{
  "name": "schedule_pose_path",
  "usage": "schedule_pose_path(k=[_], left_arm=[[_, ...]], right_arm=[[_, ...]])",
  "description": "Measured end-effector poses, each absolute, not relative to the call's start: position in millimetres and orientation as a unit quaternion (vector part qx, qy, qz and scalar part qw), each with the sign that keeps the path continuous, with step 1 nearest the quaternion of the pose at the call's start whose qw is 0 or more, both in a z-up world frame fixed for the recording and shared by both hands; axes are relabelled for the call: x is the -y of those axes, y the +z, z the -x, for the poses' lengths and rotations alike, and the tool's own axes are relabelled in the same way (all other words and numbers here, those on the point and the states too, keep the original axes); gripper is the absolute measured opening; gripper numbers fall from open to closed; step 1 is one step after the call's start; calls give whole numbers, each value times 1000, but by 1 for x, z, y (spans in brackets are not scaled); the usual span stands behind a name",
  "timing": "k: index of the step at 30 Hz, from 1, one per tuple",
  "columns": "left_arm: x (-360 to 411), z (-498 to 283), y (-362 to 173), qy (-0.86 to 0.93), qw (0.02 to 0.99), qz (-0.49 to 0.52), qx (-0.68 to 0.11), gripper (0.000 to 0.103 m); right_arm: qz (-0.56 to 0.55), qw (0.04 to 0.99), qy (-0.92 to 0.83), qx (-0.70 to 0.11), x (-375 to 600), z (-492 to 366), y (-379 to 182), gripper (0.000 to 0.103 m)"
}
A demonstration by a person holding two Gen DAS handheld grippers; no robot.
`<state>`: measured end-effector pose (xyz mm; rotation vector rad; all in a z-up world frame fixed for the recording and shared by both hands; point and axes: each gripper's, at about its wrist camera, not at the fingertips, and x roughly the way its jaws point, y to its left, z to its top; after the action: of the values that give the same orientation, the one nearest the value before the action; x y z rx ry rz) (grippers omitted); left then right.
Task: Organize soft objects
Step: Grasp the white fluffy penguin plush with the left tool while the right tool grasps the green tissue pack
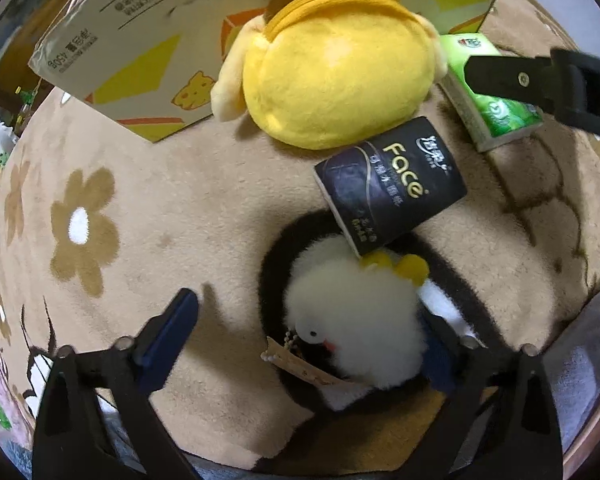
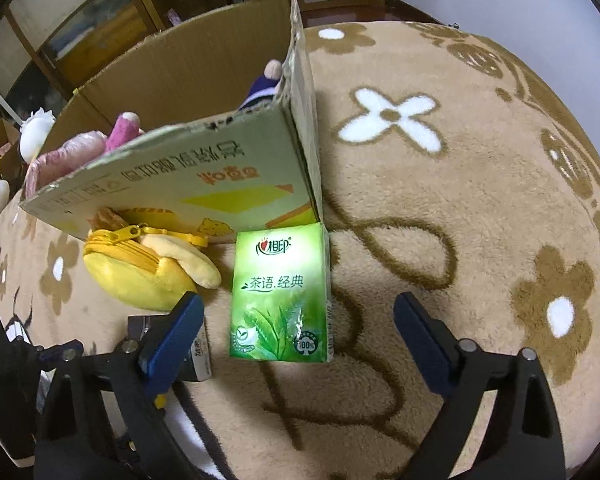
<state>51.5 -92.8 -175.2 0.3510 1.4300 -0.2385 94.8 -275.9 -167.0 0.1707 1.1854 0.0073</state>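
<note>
One cardboard box (image 2: 204,128) stands at twelve o'clock in the right wrist view, and at least three soft items poke above its rim: two pink ones (image 2: 80,152) at nine o'clock and one purple-and-white one (image 2: 264,88) near the corner. Outside it on the carpet lie one yellow zip plush pouch (image 1: 332,72), one green tissue pack (image 2: 280,292), one black tissue pack (image 1: 388,188) and one white fluffy chick toy (image 1: 356,320) with one paper tag (image 1: 300,364). Two hand-held grippers show: the left (image 1: 312,340) at six o'clock in its own view, the right (image 2: 300,340) likewise in its own.
</note>
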Motion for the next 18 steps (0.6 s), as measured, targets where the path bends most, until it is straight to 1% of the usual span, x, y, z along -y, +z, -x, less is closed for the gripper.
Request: schedule_pose_path(k=[1,4,6,10,12,13,14,15,16,17,18], left_arm=[[93,-53,-177,-110,731,-157,-655,89],[92,-54,-181,-109,729,-152,-658,89],[90,-56,-183,-113,729,-151,-658,83],[90,-53,-183,-121,729,-149,-657,76],[92,-51,-183,-126,728,-148,-657,69],[92,-50,-183,-127,729,-149,-656,66],[93,-50,-182,-131,728,-147,-656,58],[93,-49,-181,-137,727,-144,-657,53],[93,-49,-181,-138,727,-143,-657,52],[94,-49,-180,-138,728,-144,-656,47],[94,-48,-180,-139,728,-145,-656,42]], right_arm=[[-77,825,3,-560,275,-96,-168,96],[-61,819,-1,-570,271,-97,-173,96],[-50,815,-8,-577,269,-98,-177,96],[-51,807,-6,-589,270,-99,-184,86],[-49,805,-5,-591,270,-100,-185,84],[-47,805,-4,-591,269,-100,-186,80],[-44,805,-1,-592,268,-100,-186,77],[-42,804,0,-593,266,-100,-186,72],[-35,804,-1,-594,263,-99,-186,67],[-26,803,-4,-595,262,-99,-186,64],[-21,803,-4,-596,261,-98,-187,59]])
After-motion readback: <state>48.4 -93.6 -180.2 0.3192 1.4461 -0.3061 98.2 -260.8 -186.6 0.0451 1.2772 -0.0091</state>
